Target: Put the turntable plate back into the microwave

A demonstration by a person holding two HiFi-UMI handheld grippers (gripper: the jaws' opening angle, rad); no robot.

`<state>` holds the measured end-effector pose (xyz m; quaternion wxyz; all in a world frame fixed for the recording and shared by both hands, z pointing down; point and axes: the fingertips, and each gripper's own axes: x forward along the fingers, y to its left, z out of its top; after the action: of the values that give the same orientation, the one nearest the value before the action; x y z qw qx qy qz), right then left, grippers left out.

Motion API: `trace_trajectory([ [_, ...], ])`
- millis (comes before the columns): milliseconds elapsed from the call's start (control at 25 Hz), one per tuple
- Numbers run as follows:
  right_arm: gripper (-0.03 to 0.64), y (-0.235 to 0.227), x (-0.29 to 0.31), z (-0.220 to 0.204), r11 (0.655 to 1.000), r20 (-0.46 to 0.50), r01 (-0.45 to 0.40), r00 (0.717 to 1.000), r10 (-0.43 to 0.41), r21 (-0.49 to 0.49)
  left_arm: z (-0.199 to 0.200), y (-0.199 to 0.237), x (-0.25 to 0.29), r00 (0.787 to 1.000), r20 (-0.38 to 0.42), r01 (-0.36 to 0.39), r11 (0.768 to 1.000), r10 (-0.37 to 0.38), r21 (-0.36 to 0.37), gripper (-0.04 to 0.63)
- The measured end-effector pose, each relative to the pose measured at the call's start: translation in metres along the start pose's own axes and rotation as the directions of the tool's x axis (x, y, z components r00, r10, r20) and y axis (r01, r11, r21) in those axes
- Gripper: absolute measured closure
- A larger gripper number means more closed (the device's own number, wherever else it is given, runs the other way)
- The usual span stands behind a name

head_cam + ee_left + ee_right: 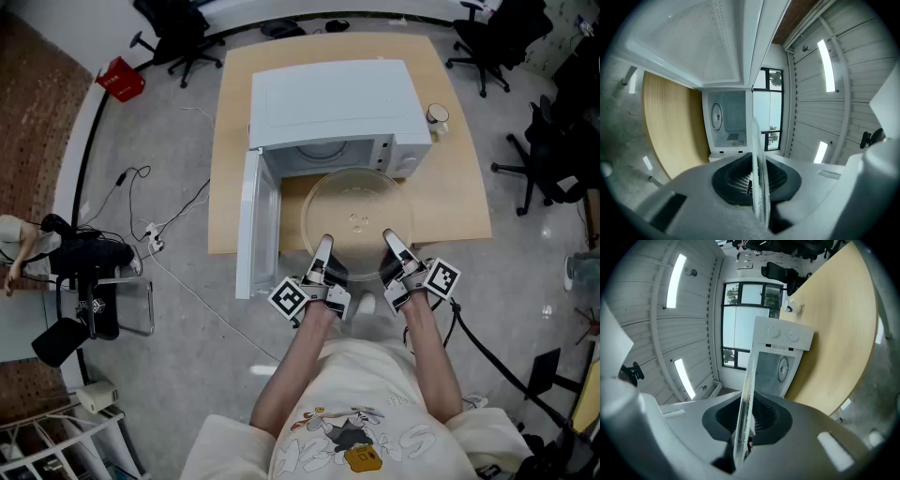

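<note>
A clear glass turntable plate (358, 223) hangs level in front of the white microwave (333, 111), whose door (251, 225) stands open to the left. My left gripper (324, 253) is shut on the plate's near left rim, my right gripper (396, 251) on its near right rim. In the left gripper view the plate (758, 178) runs edge-on between the jaws, with the microwave's lit cavity (727, 124) beyond. In the right gripper view the plate (744, 413) is also clamped edge-on, and the microwave (780, 359) with its two knobs lies ahead.
The microwave sits on a light wooden table (450, 197). A small mug (438, 116) stands to the right of the microwave. Black office chairs (548, 159) stand around the table on the grey floor, and cables (150, 230) lie at the left.
</note>
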<state>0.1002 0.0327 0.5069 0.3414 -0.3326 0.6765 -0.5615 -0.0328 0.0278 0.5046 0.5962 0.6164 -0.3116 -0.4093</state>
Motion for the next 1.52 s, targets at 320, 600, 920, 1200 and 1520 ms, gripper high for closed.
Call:
trace_trajectory([
  [320,0.577,0.005,0.002,-0.003,1.0,-0.02,0.005,1.0,-0.005,-0.011,0.006,-0.001,-0.007,1.0,0.014,-0.004,1.0,0.004,0.019,0.571],
  [600,0.577,0.008,0.006,-0.008,1.0,-0.027,-0.006,1.0,0.006,-0.001,0.01,-0.004,-0.009,1.0,0.021,0.001,1.0,-0.001,0.014,0.571],
  [920,0.575,0.007,0.008,-0.001,1.0,-0.049,-0.022,0.999,0.022,0.003,0.007,-0.004,-0.004,1.0,0.028,-0.004,1.0,0.003,0.022,0.569],
  [1200,0.575,-0.024,0.023,0.015,0.999,-0.092,-0.007,0.996,0.01,0.039,0.011,0.021,0.011,0.995,0.091,-0.036,0.999,0.033,0.028,0.571],
  [1520,0.578,-0.082,0.071,0.038,0.998,-0.113,0.015,0.994,-0.009,0.059,0.047,0.078,0.055,0.991,0.13,-0.037,0.999,0.035,0.018,0.569],
])
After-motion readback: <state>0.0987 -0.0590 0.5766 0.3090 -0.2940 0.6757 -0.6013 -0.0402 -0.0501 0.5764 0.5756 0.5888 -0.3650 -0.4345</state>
